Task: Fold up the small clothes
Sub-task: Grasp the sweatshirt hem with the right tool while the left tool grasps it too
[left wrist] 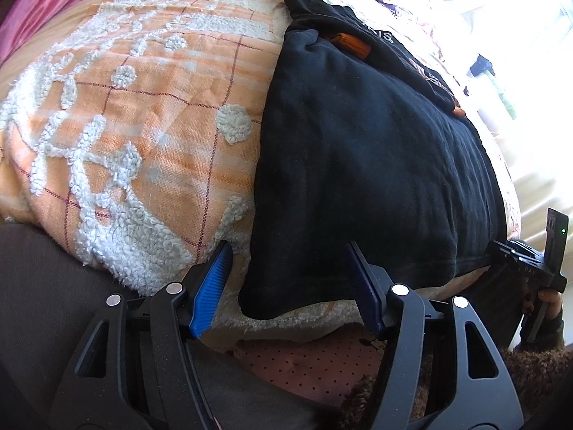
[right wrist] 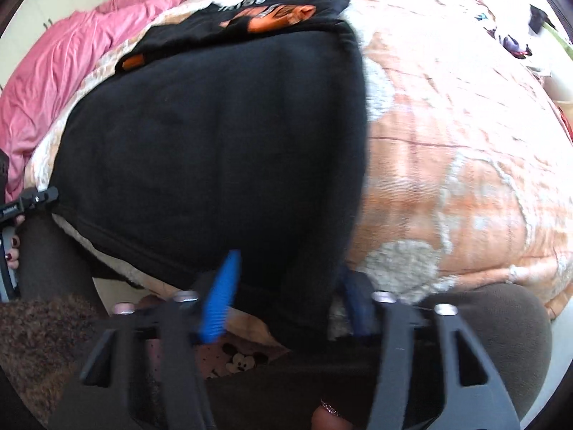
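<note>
A black garment (left wrist: 372, 165) with an orange print lies flat on the orange and white blanket (left wrist: 143, 114). My left gripper (left wrist: 290, 286) is open, its blue pads (left wrist: 211, 286) standing either side of the garment's near left corner, which hangs over the bed edge. In the right wrist view the same garment (right wrist: 215, 143) fills the middle, its orange print (right wrist: 279, 18) at the far end. My right gripper (right wrist: 286, 294) is open around the near right corner. The right gripper body shows at the left view's right edge (left wrist: 526, 265).
The blanket (right wrist: 447, 143) covers the bed to the right of the garment. A pink duvet (right wrist: 53, 79) lies at the far left. Loose clothes (right wrist: 515, 36) lie at the far right. A person's dark trousers (left wrist: 46, 304) and a spotted pink fabric (left wrist: 315, 358) are below the bed edge.
</note>
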The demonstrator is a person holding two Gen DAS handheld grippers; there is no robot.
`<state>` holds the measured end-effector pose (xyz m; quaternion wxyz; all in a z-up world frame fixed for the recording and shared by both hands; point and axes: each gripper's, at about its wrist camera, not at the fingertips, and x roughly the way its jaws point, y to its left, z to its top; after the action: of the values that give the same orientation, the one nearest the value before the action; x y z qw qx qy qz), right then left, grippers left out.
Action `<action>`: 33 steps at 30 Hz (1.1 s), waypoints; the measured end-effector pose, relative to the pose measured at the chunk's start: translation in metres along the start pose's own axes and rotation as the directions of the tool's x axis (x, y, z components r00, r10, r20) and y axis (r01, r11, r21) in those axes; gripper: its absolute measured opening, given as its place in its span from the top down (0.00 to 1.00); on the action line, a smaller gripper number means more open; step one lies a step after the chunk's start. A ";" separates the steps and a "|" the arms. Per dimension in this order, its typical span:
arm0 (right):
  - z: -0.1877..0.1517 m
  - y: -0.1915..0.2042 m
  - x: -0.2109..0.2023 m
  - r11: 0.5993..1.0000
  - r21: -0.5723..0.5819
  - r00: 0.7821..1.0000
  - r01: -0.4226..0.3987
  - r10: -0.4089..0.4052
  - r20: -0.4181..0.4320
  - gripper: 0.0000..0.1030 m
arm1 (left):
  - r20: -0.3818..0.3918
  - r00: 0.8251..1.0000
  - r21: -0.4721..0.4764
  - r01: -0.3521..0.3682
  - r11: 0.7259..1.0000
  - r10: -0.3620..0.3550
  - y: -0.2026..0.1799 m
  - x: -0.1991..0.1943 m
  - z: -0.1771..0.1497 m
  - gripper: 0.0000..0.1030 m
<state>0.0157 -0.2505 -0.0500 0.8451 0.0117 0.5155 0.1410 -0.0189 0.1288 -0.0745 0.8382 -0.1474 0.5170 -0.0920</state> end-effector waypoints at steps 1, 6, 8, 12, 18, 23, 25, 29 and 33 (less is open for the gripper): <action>-0.001 -0.004 -0.002 1.000 0.013 1.000 -0.025 0.025 0.009 0.76 | -0.001 1.000 0.000 -0.002 1.000 0.002 0.000 0.001 0.000 0.46; -0.004 -0.010 -0.015 0.986 0.038 0.984 -0.159 0.156 0.083 0.91 | 0.000 1.000 -0.011 -0.005 1.000 0.005 0.001 0.002 0.001 0.46; -0.002 -0.011 -0.025 0.975 0.040 0.968 -0.217 0.210 0.138 0.92 | -0.003 1.000 -0.007 -0.017 1.000 0.017 0.000 0.002 0.001 0.50; 0.009 -0.010 -0.046 0.966 0.031 0.939 -0.257 0.242 0.245 0.92 | 0.002 1.000 -0.018 -0.018 1.000 0.018 -0.001 0.002 0.004 0.73; 0.029 -0.012 -0.065 0.964 0.048 0.909 -0.262 0.230 0.349 0.93 | 0.025 0.999 0.004 -0.029 1.000 0.029 -0.005 -0.004 0.008 0.97; 0.038 -0.022 -0.073 0.954 0.077 0.880 -0.289 0.233 0.414 0.93 | 0.079 0.997 -0.010 0.006 1.000 -0.005 -0.005 -0.025 0.022 0.98; 0.043 -0.025 -0.076 0.950 0.086 0.868 -0.299 0.234 0.438 0.93 | 0.121 0.992 -0.011 0.029 1.000 -0.027 -0.006 -0.039 0.033 0.98; 0.053 -0.032 -0.082 0.948 0.099 0.849 -0.303 0.222 0.480 0.93 | 0.198 0.978 -0.001 0.063 0.998 -0.062 -0.011 -0.061 0.054 0.98; 0.065 -0.034 -0.091 0.953 0.100 0.832 -0.287 0.196 0.520 0.93 | 0.253 0.964 0.003 0.086 0.996 -0.084 -0.017 -0.071 0.073 0.98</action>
<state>0.0410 -0.2983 0.0539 0.9211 0.1869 0.2814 0.1933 0.0142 0.1454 0.0220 0.8920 -0.1830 0.3995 -0.1062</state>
